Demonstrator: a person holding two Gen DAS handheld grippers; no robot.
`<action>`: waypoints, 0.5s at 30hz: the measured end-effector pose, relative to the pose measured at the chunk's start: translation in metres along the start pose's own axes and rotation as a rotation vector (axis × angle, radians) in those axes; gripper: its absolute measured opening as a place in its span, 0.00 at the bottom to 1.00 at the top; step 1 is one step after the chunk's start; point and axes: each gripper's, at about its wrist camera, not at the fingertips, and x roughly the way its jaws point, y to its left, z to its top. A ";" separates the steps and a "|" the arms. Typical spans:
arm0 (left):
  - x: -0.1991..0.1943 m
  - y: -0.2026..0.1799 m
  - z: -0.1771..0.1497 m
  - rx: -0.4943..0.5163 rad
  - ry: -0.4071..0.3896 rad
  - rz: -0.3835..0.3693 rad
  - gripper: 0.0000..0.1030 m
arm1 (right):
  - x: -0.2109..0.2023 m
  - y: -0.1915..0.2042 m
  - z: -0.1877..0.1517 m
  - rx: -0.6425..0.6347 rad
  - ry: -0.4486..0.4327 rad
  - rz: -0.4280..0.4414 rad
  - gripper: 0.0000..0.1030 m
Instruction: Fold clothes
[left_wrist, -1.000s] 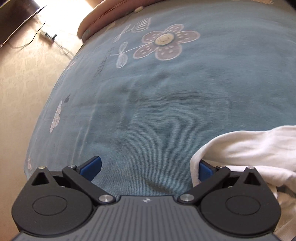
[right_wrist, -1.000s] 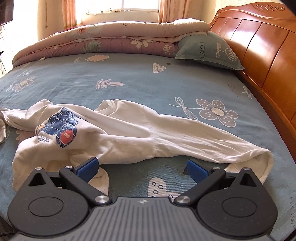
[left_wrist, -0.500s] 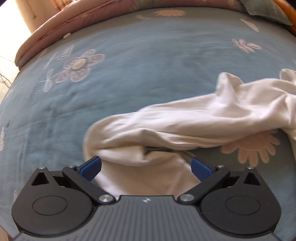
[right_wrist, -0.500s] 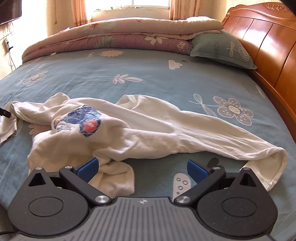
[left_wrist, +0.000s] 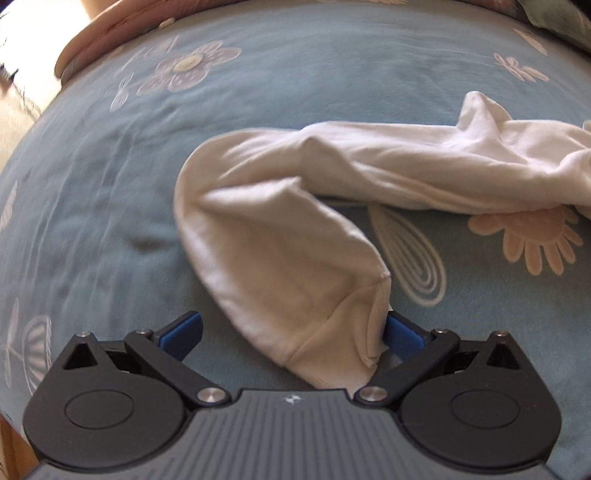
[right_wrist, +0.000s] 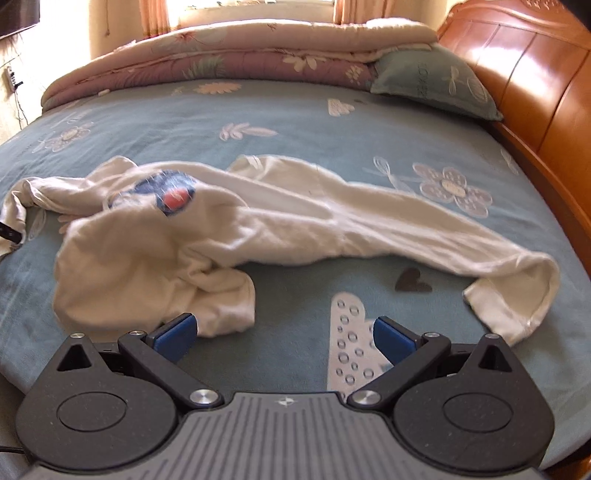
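Blue floral bedsheet (right_wrist: 295, 122) carries a crumpled white shirt (right_wrist: 280, 221); left gripper (left_wrist: 291, 332) and right gripper (right_wrist: 282, 334) gape apart, poised for grabbing it

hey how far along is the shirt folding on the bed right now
Barely begun. Done: nothing folded; the shirt lies crumpled on the bed, sleeves sprawled. In hand: the open left gripper sits at one sleeve's cuff, which lies between its fingers; the right gripper is open, holding nothing, near the bunched hem. Left: flatten it, then make every fold.
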 end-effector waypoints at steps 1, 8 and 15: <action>0.000 0.001 -0.003 -0.001 0.002 -0.012 1.00 | 0.005 -0.001 -0.004 0.003 0.015 0.000 1.00; 0.003 0.005 -0.019 -0.027 -0.010 -0.065 1.00 | 0.040 -0.002 -0.030 -0.007 0.104 0.029 1.00; 0.008 0.020 -0.029 -0.086 -0.039 -0.143 1.00 | 0.055 -0.004 -0.043 0.015 0.129 0.029 1.00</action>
